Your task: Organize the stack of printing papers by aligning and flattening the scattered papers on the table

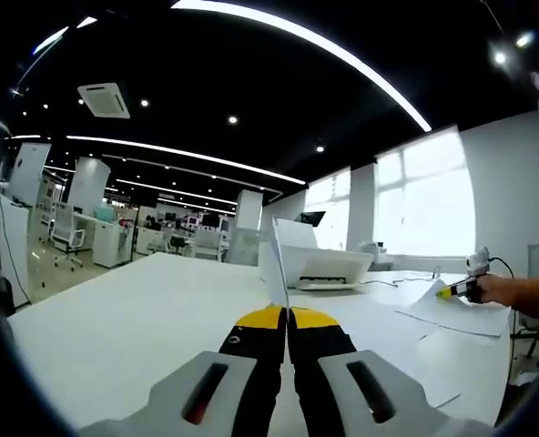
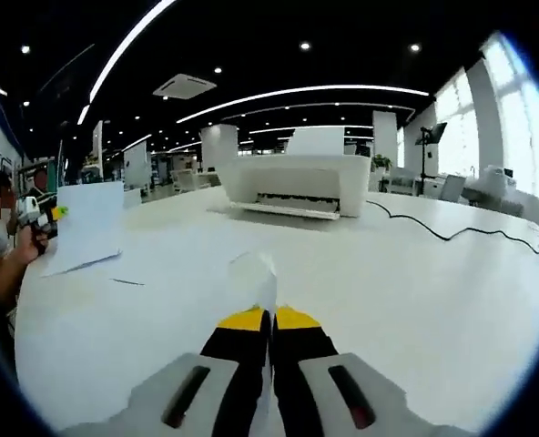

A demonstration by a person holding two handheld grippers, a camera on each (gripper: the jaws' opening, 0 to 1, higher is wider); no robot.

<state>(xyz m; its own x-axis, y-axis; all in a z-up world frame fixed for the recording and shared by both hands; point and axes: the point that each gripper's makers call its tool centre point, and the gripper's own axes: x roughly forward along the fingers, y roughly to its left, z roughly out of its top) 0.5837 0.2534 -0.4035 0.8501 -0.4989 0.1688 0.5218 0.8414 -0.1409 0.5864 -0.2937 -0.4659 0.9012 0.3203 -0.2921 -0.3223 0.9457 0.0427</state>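
The left hand-held gripper (image 1: 287,316) is clenched on the edge of one paper sheet (image 1: 278,264), which stands edge-on above the white counter (image 1: 133,319). The right hand-held gripper (image 2: 270,318) is likewise clenched on a second sheet (image 2: 254,278), lifted slightly off the counter (image 2: 415,282). In the left gripper view, the right hand-held gripper appears at far right holding its sheet (image 1: 456,309) low over the counter.

Risk: both sheets are pinched at one edge only. A fast swing is likely to fold, crease or tear them, and two sheets held well apart may land misaligned.

Containers: a white printer (image 2: 292,182) sits behind; one sheet (image 2: 317,139) stands upright in its rear tray.
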